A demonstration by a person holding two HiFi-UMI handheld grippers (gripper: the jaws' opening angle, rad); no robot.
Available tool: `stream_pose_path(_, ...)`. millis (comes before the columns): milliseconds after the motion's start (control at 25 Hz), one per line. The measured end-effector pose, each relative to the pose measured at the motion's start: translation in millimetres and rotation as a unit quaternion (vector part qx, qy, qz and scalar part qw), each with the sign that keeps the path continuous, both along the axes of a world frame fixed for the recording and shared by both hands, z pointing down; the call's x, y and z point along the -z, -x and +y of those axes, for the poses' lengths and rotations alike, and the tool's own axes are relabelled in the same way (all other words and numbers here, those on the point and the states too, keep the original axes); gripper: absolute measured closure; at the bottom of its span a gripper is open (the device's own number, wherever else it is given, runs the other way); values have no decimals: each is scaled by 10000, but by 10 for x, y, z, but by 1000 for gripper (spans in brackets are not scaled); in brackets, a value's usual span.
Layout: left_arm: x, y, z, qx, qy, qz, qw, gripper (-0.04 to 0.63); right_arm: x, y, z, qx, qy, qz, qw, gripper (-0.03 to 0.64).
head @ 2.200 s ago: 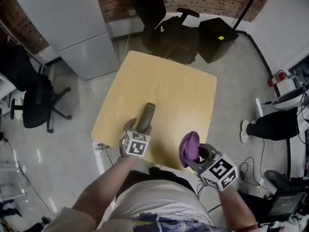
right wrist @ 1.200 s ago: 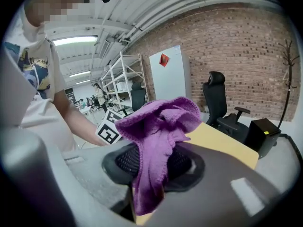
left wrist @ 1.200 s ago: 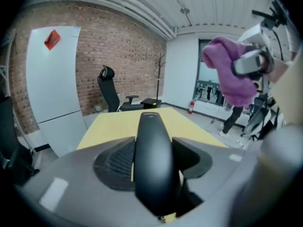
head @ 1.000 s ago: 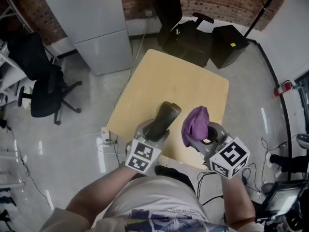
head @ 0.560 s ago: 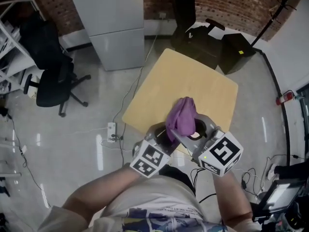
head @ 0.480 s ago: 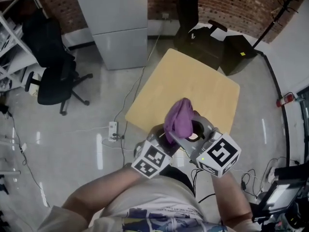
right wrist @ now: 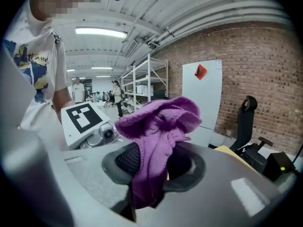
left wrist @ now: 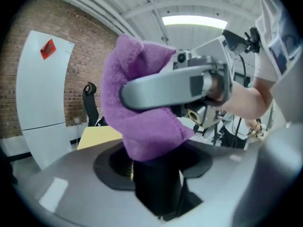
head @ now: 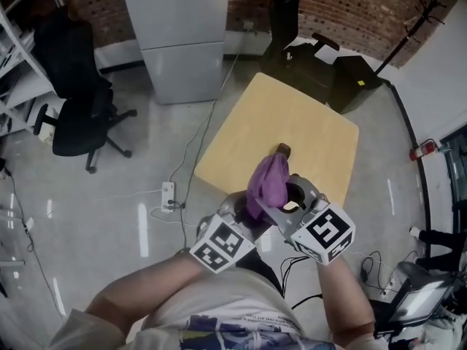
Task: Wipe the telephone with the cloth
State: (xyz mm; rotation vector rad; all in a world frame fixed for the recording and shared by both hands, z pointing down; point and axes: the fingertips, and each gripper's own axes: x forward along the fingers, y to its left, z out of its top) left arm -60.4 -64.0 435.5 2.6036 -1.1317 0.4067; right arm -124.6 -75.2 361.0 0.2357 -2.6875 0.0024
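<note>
Your left gripper (head: 241, 214) clamped on the black telephone (head: 282, 150), raised above the table (head: 292, 115) near edge, long axis pointing away from you toward the far edge, your right gripper (head: 288, 199) clamped on the purple cloth (head: 266, 184), draped over the telephone

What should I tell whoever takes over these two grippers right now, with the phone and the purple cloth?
Left gripper: shut on the black telephone handset, held up off the table.
Right gripper: shut on the purple cloth, which covers the handset's upper part.
Done: both things are picked up and brought together above the table's near edge.
Left: rub the cloth along the whole handset. How much is already wiped cannot be told.
</note>
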Motion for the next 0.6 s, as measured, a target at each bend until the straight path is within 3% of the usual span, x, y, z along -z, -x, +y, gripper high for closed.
stream_pose_path(600, 120, -115, -40, -249, -106, 287, 9992, 342, 255, -817, -776, -1231, -439, 133, 9913, 500)
